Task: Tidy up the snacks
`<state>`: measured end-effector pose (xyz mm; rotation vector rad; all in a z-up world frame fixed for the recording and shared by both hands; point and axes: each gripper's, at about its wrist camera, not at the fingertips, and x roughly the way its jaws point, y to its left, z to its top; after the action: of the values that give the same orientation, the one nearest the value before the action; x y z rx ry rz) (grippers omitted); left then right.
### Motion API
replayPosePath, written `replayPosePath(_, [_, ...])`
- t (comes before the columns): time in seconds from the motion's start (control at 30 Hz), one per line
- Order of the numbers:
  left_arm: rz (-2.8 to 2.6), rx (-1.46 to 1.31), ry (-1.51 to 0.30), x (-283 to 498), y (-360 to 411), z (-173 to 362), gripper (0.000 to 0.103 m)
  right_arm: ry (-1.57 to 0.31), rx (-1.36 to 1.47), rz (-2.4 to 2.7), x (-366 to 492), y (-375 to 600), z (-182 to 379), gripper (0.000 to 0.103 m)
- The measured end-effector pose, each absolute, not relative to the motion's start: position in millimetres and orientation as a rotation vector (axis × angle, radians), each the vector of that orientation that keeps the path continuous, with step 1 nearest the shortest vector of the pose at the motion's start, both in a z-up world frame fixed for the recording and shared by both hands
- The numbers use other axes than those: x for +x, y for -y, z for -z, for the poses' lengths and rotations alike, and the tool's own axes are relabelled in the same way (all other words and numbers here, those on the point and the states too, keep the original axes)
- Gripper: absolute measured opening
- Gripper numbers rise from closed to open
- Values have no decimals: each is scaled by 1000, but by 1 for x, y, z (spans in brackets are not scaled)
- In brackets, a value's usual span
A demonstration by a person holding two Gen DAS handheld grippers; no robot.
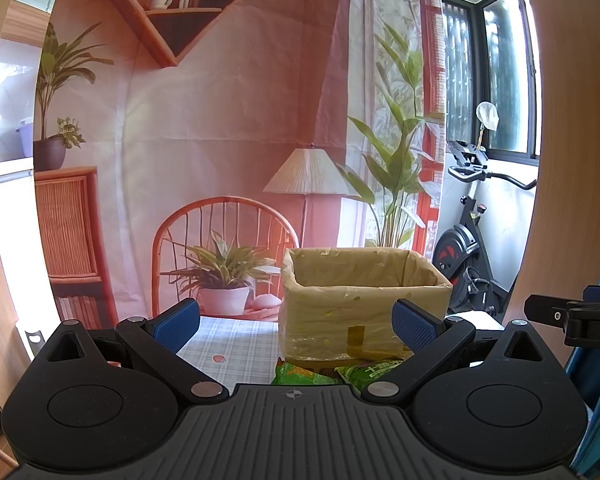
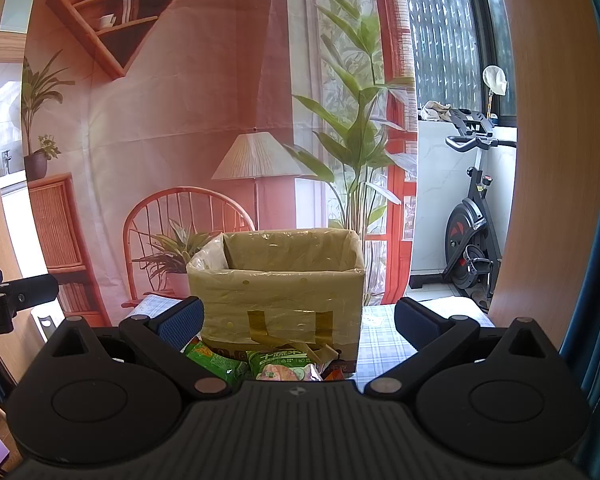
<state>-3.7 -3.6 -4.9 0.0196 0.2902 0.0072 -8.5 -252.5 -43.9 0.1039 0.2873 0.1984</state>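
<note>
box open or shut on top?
Open. The box stands upright with no lid or flaps over it; its plastic-lined inner walls show in both views. Contents cannot be seen from this angle.

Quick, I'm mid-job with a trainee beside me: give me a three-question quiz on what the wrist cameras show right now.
1. True or false: the left gripper holds a snack.
2. Where do the green packets lie relative to the box? A) inside it B) on the table in front of it C) behind it
3. Fill in: the box is lined with clear ____.

Key: 1 false, both the left gripper and the right gripper have jaws open and empty. 2 B. 3 plastic.
</note>
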Motion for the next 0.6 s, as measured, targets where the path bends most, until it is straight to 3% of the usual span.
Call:
replayPosePath(0.37, [-21,12,-314,3,-1,8,103,-266,128,-222,-7,265,50,103])
replayPosePath(0.6, [-89,38,-357,22,-10,41,103,-251,112,-239,5,261,96,103])
